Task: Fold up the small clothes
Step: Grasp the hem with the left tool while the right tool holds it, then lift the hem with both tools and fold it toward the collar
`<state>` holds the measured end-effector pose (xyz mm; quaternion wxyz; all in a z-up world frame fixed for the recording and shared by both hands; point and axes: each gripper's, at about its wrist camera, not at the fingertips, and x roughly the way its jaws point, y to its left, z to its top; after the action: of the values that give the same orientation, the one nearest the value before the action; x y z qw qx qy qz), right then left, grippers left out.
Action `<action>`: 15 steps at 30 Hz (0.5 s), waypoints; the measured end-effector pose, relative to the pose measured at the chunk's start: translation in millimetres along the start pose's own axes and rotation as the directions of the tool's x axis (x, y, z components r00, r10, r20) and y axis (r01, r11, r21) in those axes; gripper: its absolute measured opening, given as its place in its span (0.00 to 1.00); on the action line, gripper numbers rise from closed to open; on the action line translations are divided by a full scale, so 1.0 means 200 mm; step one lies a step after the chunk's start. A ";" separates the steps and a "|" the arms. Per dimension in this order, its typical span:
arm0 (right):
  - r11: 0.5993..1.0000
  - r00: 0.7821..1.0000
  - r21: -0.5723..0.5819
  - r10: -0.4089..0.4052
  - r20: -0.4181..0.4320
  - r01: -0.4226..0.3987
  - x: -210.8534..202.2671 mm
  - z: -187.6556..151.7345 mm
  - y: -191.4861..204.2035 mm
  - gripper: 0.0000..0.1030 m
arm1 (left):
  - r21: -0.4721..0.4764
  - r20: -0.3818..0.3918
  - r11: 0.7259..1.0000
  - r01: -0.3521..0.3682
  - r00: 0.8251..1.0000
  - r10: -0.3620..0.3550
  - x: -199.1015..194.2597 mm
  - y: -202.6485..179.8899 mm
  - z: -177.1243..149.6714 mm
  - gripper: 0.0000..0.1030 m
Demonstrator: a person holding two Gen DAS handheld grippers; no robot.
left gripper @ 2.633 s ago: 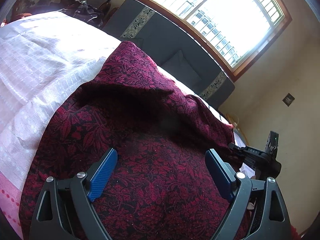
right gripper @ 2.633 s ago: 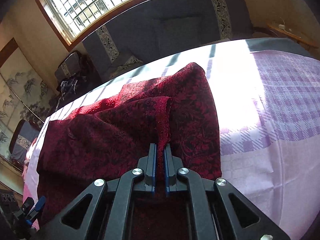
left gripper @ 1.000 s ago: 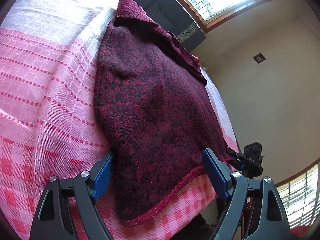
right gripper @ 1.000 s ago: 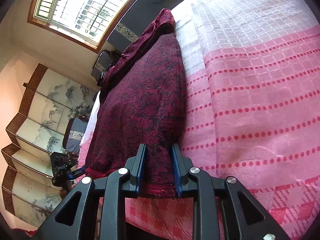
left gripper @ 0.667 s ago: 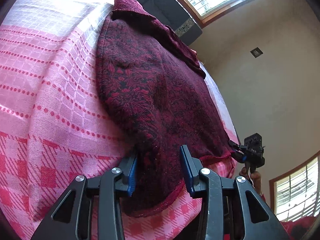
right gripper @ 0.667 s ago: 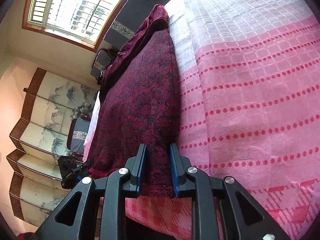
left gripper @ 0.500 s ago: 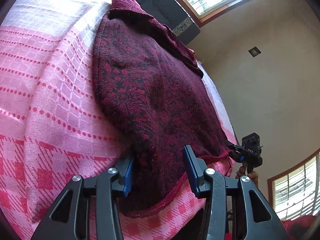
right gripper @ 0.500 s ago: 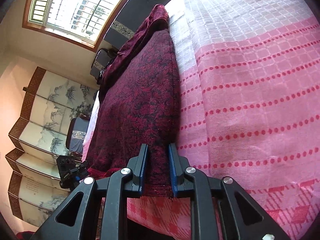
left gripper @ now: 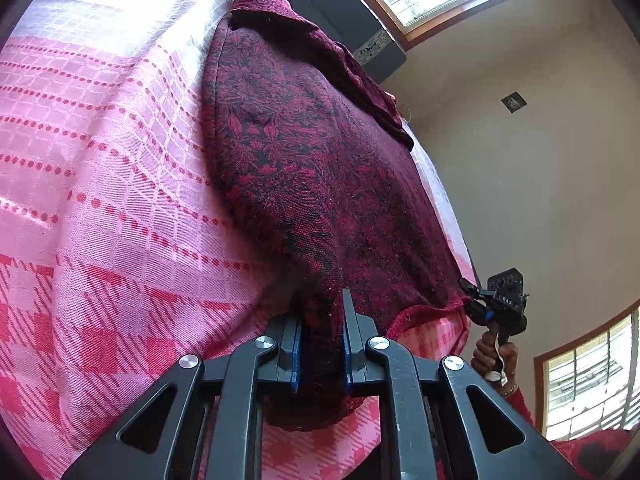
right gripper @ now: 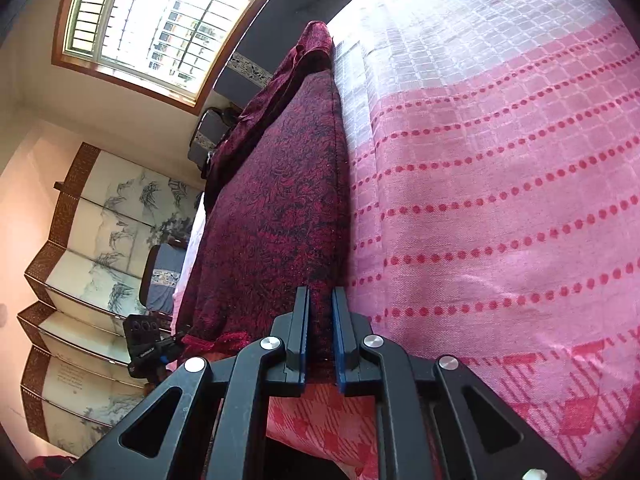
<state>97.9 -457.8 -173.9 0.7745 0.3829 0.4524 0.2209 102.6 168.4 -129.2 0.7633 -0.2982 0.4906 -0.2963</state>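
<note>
The dark red patterned garment (left gripper: 320, 168) is lying spread on the pink checked bed cover (left gripper: 100, 184), its near hem at the bed's edge. The left gripper (left gripper: 320, 344) is closing its jaws on the hem's left corner while the right gripper (right gripper: 320, 336) is clamping the right corner. Judged from this, both corners should be lifted together, evenly and taut, so the fold lands square.

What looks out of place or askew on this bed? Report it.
Nothing is damaged or spilled. The red cloth lies mostly flat on the pink bedspread; only its far end is rumpled, and its near hem hangs unevenly between the two grips.
</note>
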 end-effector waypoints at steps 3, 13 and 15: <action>1.000 1.000 -0.012 -0.014 -0.004 0.014 0.02 0.02 0.03 0.22 | -0.048 0.001 0.998 0.031 1.000 -0.031 -0.01 0.03 0.01 0.23; 0.996 0.997 -0.063 -0.068 -0.038 0.065 0.12 0.02 0.08 0.08 | 0.020 0.040 0.994 -0.111 0.993 0.110 0.03 -0.08 -0.02 0.10; 0.999 1.000 -0.031 -0.019 -0.025 0.019 0.10 0.02 0.07 0.07 | 0.009 0.076 0.994 -0.110 0.991 0.109 0.00 -0.10 -0.03 0.10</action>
<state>110.7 -437.0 -172.8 0.7767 0.3637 0.4622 0.2254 94.2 153.8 -115.9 0.7983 -0.2769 0.4752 -0.2456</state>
